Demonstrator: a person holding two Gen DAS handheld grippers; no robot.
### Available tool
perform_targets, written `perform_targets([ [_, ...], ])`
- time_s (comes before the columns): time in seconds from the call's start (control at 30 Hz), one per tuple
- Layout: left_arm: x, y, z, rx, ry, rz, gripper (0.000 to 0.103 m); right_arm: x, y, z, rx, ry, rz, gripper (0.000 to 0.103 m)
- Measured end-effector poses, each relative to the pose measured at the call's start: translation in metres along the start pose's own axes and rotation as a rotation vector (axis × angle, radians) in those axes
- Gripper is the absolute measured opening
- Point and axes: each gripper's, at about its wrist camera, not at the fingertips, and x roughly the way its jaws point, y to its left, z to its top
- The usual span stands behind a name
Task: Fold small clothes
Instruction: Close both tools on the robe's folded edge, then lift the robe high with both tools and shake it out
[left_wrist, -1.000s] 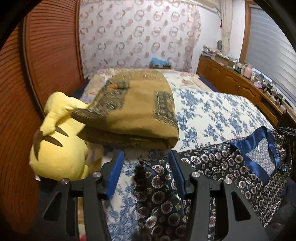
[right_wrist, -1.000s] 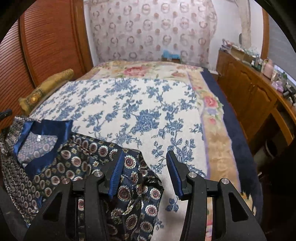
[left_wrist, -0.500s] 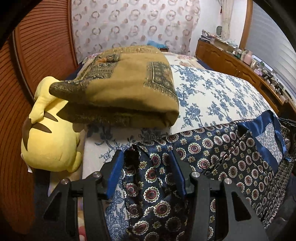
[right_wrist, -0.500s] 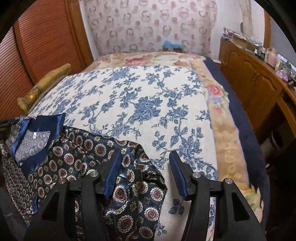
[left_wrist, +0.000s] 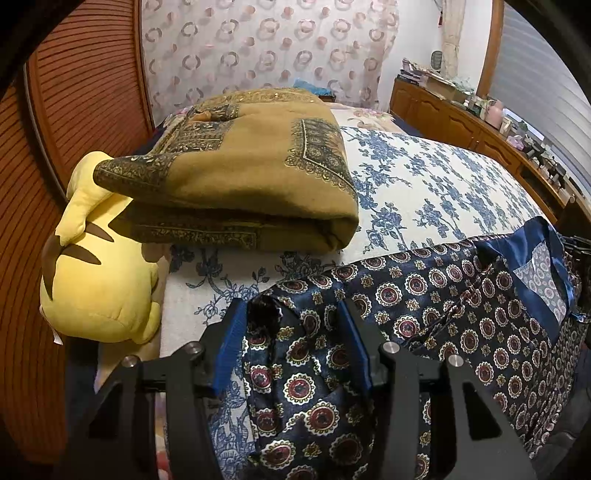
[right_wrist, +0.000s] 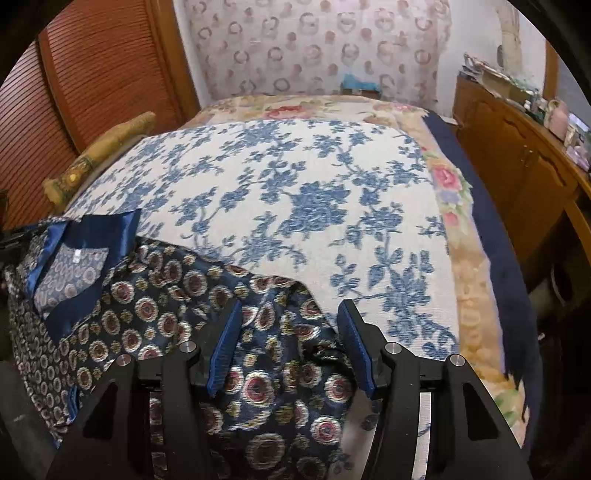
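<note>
A dark navy patterned satin shirt (left_wrist: 443, 295) with a plain blue collar (left_wrist: 524, 251) lies spread over the near edge of the bed. One end of it bunches up between the blue pads of my left gripper (left_wrist: 291, 321). Those jaws are closing, and the pads do not visibly squeeze the cloth. In the right wrist view the same shirt (right_wrist: 147, 295) runs off to the left, collar (right_wrist: 92, 236) far left. My right gripper (right_wrist: 290, 321) stands open over the other end, with loose fabric lying between its jaws.
The bed has a white bedspread with blue flowers (right_wrist: 295, 184). A folded mustard blanket (left_wrist: 251, 173) and a yellow plush toy (left_wrist: 96, 280) sit at the left by the wooden sliding door. A cluttered wooden dresser (right_wrist: 517, 166) runs along the right side.
My left gripper has sunk toward the bed and the shirt end now lies lower and flatter between its jaws. The right gripper's jaws have widened and let the fabric settle.
</note>
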Motion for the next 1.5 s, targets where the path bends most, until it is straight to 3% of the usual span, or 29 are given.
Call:
perform_targets([
  [0.1,-0.002,-0.002,-0.002,0.007,-0.004,-0.037,0.027,-0.001,0.009,-0.004,-0.046,0.003,0.001,0.051],
  [0.13,-0.002,-0.003,-0.002,0.009,-0.004,-0.052,0.013,-0.001,0.011,-0.005,-0.058,0.001,0.006,0.043],
  [0.17,-0.004,-0.006,-0.004,0.020,-0.006,-0.080,0.008,-0.002,0.013,-0.006,-0.067,0.000,0.019,0.031],
  [0.23,-0.009,-0.012,-0.007,0.042,-0.025,-0.064,0.005,-0.005,0.017,-0.008,-0.082,-0.005,0.048,0.018],
  [0.33,-0.025,-0.018,-0.007,0.032,-0.083,-0.073,0.003,-0.014,0.021,-0.010,-0.082,-0.040,0.064,0.010],
  [0.5,-0.095,-0.032,0.010,-0.012,-0.279,-0.155,0.003,-0.073,0.027,0.005,-0.031,-0.238,0.084,0.008],
  [0.67,-0.151,-0.049,0.045,0.034,-0.437,-0.142,0.003,-0.143,0.046,0.036,-0.081,-0.409,0.084,0.007],
  [0.9,-0.183,-0.046,0.102,0.051,-0.561,-0.105,0.003,-0.213,0.053,0.092,-0.158,-0.565,-0.008,0.007],
  [1.03,-0.181,-0.041,0.129,0.055,-0.583,-0.097,0.003,-0.226,0.051,0.123,-0.187,-0.593,-0.065,0.007],
  [1.23,-0.155,-0.038,0.172,0.042,-0.566,-0.061,0.003,-0.202,0.032,0.160,-0.162,-0.550,-0.133,0.007],
  [1.4,-0.093,-0.031,0.192,0.023,-0.451,-0.009,0.007,-0.138,0.003,0.177,-0.100,-0.426,-0.165,0.010],
  [1.5,-0.042,-0.023,0.193,0.004,-0.309,-0.003,0.013,-0.090,-0.012,0.179,-0.051,-0.325,-0.195,0.031],
])
